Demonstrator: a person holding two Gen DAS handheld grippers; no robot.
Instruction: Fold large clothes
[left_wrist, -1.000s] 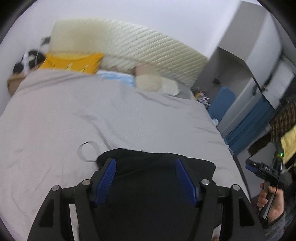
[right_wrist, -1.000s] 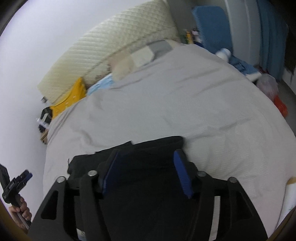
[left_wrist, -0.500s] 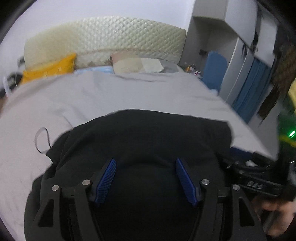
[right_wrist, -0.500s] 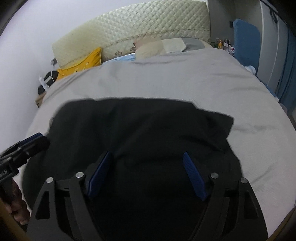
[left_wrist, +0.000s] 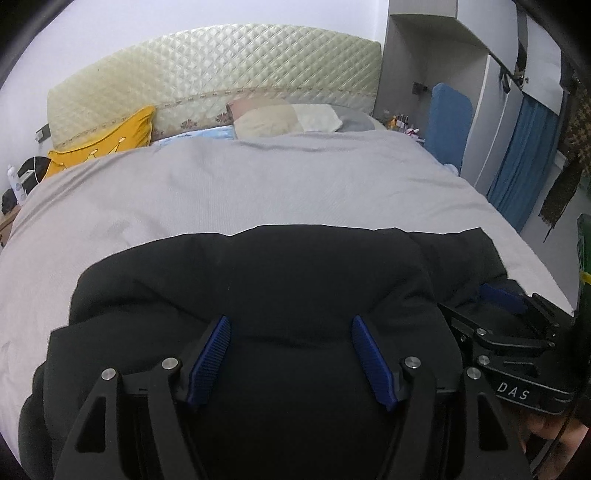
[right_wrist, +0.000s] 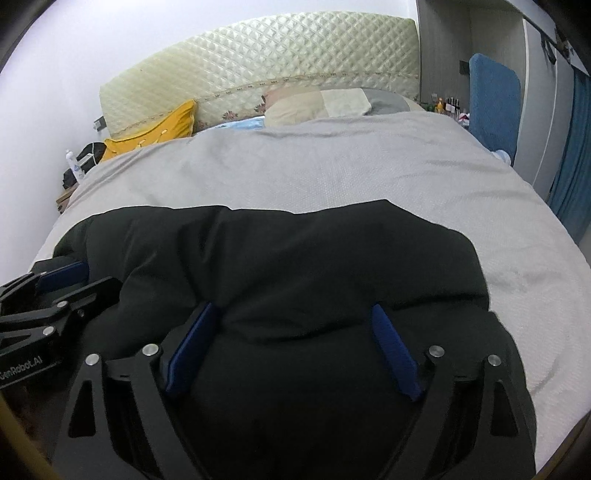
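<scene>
A large black garment (left_wrist: 258, 280) lies bunched on the near end of a grey bed cover (left_wrist: 240, 184); it also fills the right wrist view (right_wrist: 295, 258). My left gripper (left_wrist: 290, 325) is open, its blue pads low over the black cloth with a fold rising between them. My right gripper (right_wrist: 291, 314) is open too, pads spread wide over the same cloth. The right gripper shows at the right edge of the left wrist view (left_wrist: 506, 321), and the left gripper at the left edge of the right wrist view (right_wrist: 55, 291). Both sit side by side.
A quilted cream headboard (left_wrist: 221, 74), a yellow cushion (left_wrist: 110, 136) and a pillow (left_wrist: 288, 120) lie at the far end. A nightstand with clutter (right_wrist: 77, 166) is at the left. A blue chair (left_wrist: 448, 118) and wardrobe with blue curtain (left_wrist: 524, 158) stand at the right.
Both grippers have dropped and come together over the garment. The black cloth now spreads farther up the bed and fills more of both views.
</scene>
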